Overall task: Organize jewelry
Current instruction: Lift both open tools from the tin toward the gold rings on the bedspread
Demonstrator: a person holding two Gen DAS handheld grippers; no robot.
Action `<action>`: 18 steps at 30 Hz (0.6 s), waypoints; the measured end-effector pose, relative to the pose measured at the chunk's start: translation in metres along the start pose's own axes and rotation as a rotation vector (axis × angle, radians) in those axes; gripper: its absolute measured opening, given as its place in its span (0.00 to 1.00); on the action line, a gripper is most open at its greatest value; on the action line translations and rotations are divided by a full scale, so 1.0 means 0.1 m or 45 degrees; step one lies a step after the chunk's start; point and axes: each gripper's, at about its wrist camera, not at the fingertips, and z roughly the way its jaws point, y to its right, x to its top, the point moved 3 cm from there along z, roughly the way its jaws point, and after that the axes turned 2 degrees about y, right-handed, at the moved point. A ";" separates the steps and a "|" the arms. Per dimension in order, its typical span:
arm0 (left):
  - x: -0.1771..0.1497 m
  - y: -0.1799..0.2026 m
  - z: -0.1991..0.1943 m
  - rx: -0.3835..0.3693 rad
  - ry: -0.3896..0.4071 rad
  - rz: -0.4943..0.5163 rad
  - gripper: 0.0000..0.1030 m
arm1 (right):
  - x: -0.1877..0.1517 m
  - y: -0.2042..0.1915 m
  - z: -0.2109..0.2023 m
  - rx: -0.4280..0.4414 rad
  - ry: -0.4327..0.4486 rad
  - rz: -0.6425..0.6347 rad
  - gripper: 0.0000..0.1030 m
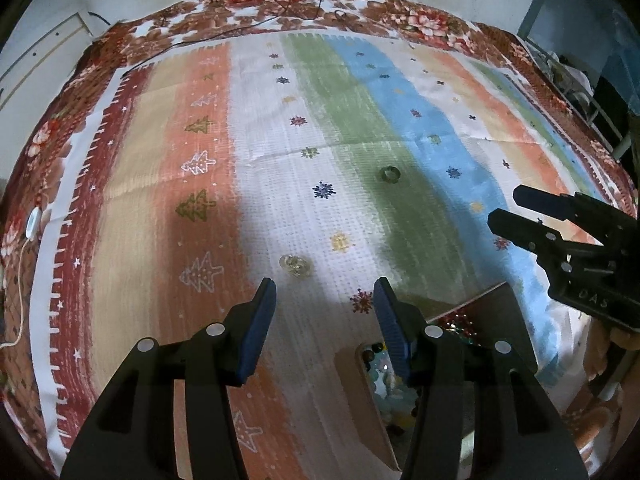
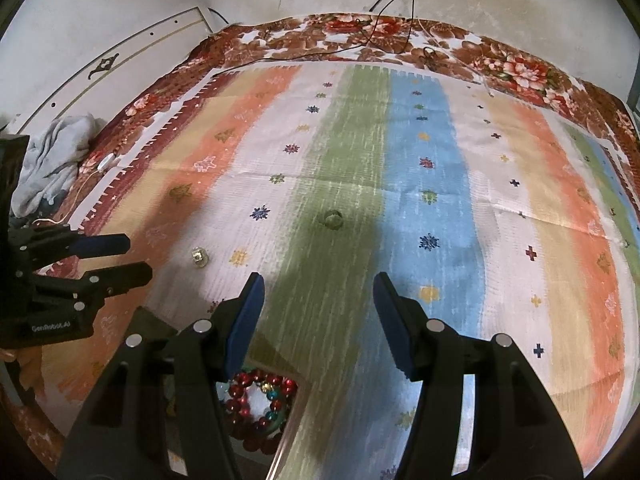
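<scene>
Striped cloth (image 2: 344, 152) in orange, white, green and blue, printed with small trees and snowflakes, covers the whole work surface, laid over a brown floral blanket (image 2: 400, 36). Nearest the cameras sits a wooden box (image 2: 294, 412) with its lid up. Inside it lies a bracelet of red beads (image 2: 256, 396) with a few teal and gold beads among them; the left wrist view shows more mixed beads in the same box, partly hidden by a finger.

Just beyond the box, the left gripper (image 1: 324, 294) hangs about half open with nothing between its blue pads. The right gripper (image 2: 318, 290) is likewise about half open and empty.

Farther out from the box, a clear, glittering ring (image 1: 295, 265) rests on the white stripe, just ahead of the left gripper. Farther still, a green ring (image 2: 333, 218) lies on the green stripe. Black cables (image 2: 384, 20) trail over the blanket's far edge, well beyond the box.
</scene>
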 end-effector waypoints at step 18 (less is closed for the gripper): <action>0.17 -0.12 0.27 0.022 -0.072 0.021 0.52 | 0.21 0.13 0.55 -0.002 -0.111 0.021 0.56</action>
